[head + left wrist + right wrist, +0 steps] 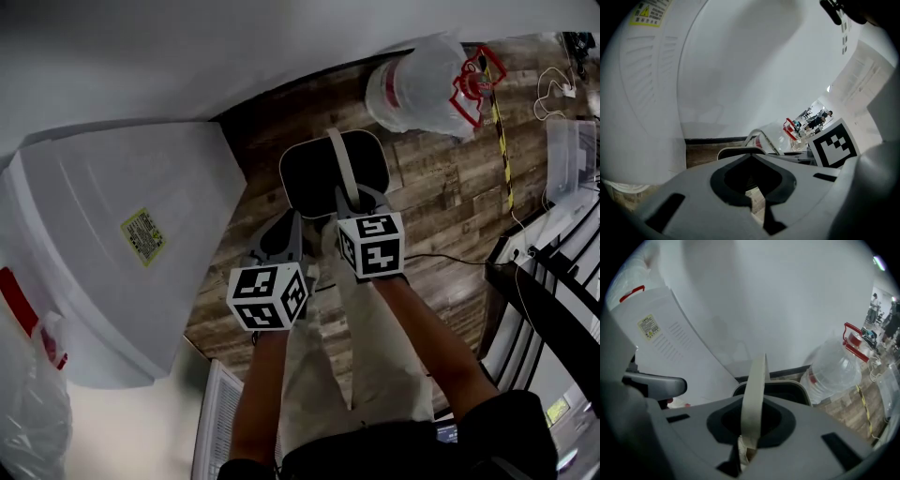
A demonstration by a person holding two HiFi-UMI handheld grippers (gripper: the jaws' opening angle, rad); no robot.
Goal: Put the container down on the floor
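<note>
The container [317, 176] is a dark bucket with a beige rim and a beige strap handle [343, 164], seen from above over the wood floor [450, 216]. My right gripper [359, 201] is shut on that handle, and the strap [754, 390] runs up between its jaws [747, 446] in the right gripper view, with the container's rim [799, 389] behind. My left gripper [287, 231] hangs just left of the container, apart from it. Its jaws [752, 199] look shut with nothing between them; the container's rim [738, 151] shows just past them.
A large white appliance [122, 244] stands close on the left, against the white wall. A clear water jug [422, 84] with a red handle stands behind the container. A black rack [553, 291] and cables lie to the right, and a plastic bag [28, 412] sits at the lower left.
</note>
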